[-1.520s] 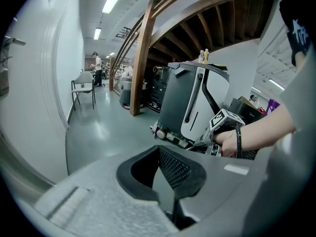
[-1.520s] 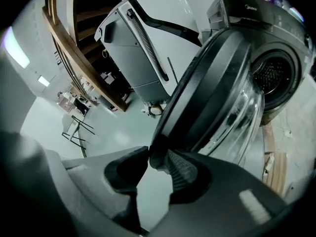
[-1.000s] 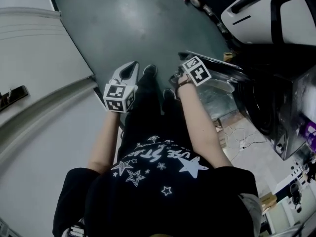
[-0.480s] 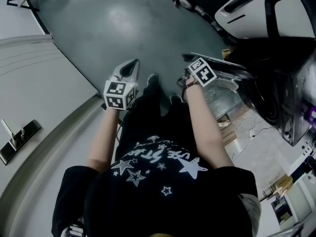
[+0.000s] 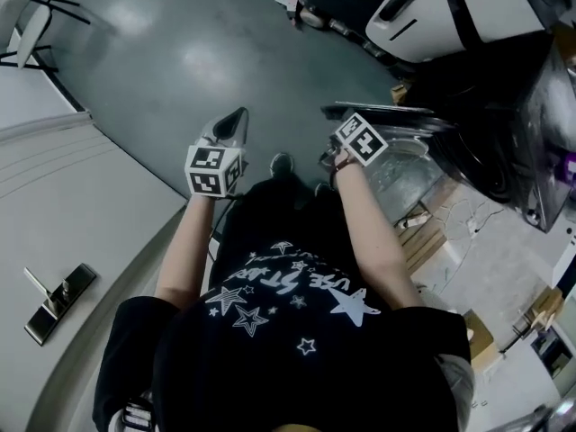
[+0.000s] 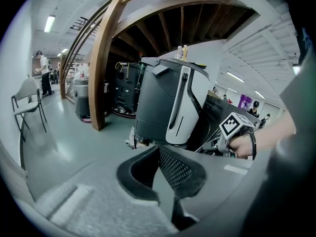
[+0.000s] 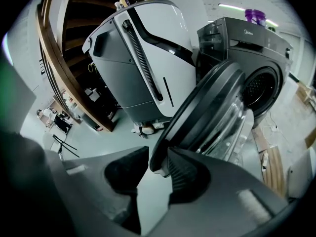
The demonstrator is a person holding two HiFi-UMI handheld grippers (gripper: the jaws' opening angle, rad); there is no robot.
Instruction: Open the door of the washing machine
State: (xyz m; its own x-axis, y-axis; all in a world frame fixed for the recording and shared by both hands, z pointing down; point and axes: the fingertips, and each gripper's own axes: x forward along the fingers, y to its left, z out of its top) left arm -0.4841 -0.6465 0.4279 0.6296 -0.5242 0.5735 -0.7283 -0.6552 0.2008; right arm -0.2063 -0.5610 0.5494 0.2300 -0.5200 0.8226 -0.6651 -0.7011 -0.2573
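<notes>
The dark front-loading washing machine [image 7: 264, 53] stands at the right, and its round drum opening [image 7: 259, 90] is uncovered. Its glass door [image 7: 212, 107] is swung out towards me. My right gripper [image 7: 158, 163] is shut on the door's dark rim, which sits between the pads. In the head view the right gripper [image 5: 337, 142] is at the near edge of the door [image 5: 405, 147], left of the washing machine [image 5: 513, 151]. My left gripper [image 5: 236, 120] hangs over the bare floor, shut and empty, its tips together [image 6: 159, 149].
A big white-and-grey machine [image 7: 143, 58] stands behind the door, also seen in the left gripper view [image 6: 173, 102]. A wooden arch post [image 6: 106, 68], a folding chair [image 6: 27, 102] and a distant person [image 6: 43, 70] are to the left. Cardboard and cables [image 5: 432, 232] lie beside my right leg.
My left gripper has swung sideways over the floor and rolled a little. My right gripper has shifted slightly with the door rim in it. The head view has turned.
</notes>
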